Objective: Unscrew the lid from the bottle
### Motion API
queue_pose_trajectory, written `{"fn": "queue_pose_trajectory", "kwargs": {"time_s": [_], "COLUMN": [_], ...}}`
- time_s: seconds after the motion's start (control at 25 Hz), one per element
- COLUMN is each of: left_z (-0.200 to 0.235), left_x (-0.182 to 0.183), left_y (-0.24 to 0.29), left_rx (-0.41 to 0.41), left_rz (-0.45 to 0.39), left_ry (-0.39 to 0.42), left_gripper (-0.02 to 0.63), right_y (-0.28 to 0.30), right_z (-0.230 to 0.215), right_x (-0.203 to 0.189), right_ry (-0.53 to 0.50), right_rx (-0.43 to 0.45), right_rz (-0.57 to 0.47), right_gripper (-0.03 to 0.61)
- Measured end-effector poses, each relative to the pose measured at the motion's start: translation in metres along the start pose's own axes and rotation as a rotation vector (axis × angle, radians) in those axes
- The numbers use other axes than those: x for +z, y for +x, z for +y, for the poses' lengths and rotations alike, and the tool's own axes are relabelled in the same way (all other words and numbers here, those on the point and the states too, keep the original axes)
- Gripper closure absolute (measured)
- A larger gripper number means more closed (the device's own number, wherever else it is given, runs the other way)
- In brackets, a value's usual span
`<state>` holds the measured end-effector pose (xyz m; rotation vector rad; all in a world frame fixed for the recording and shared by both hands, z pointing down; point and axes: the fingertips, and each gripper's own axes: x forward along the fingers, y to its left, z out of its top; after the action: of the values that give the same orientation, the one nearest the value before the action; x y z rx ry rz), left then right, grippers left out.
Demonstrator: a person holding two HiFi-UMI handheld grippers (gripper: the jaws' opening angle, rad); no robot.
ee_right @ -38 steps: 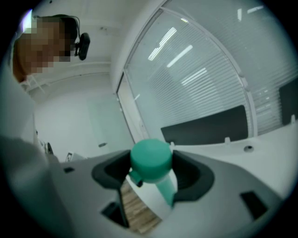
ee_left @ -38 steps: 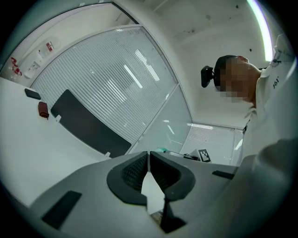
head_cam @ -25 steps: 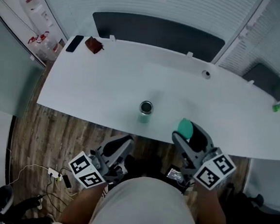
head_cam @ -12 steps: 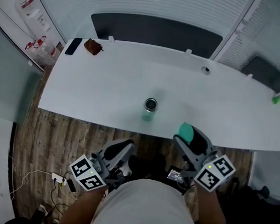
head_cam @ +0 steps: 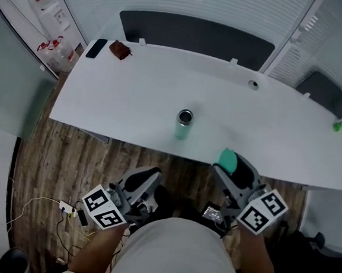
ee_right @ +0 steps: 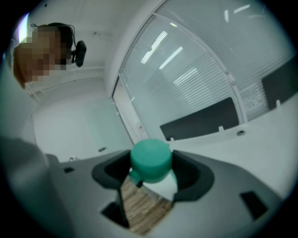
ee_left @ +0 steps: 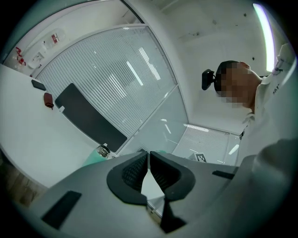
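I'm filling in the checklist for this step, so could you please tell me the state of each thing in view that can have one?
bottle: upright on the table, mouth open, lid off.
lid: off the bottle, clamped in the right tongs.
right tongs: shut on the lid.
left tongs: shut, nothing between them.
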<state>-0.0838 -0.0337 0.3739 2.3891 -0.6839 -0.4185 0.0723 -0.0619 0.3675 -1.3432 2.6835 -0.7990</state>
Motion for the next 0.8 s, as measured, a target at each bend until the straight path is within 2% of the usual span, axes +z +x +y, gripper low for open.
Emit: {"fn": "queue_pose_trajectory", "kwargs": {"time_s": [0.24,0.52,0.8], "left_z": [-0.043,-0.098,-0.123], "left_x": [-0.030,-0.084,-0.100], "left_y": [0.000,-0.002,-0.021], "left_rx": [0.059,0.122,0.155], "left_rz": [-0.048,-0.075,-0.102], "left_ry": [0.014,0.009,0.018], "left_gripper": [0.583,0.583,0.583], "right_y": [-0.041,-0.103,-0.127], "right_z": [0.004,-0.006,0.003], "right_x": [-0.008,-0.030,-0.035], "right_ry": [-0.020,-0.001,-0.003], "right_rx": [0.082,0.142,0.180], "right_rz": [0.035,0.090,0.086], "right_gripper": [0.284,0.284,0.284]}}
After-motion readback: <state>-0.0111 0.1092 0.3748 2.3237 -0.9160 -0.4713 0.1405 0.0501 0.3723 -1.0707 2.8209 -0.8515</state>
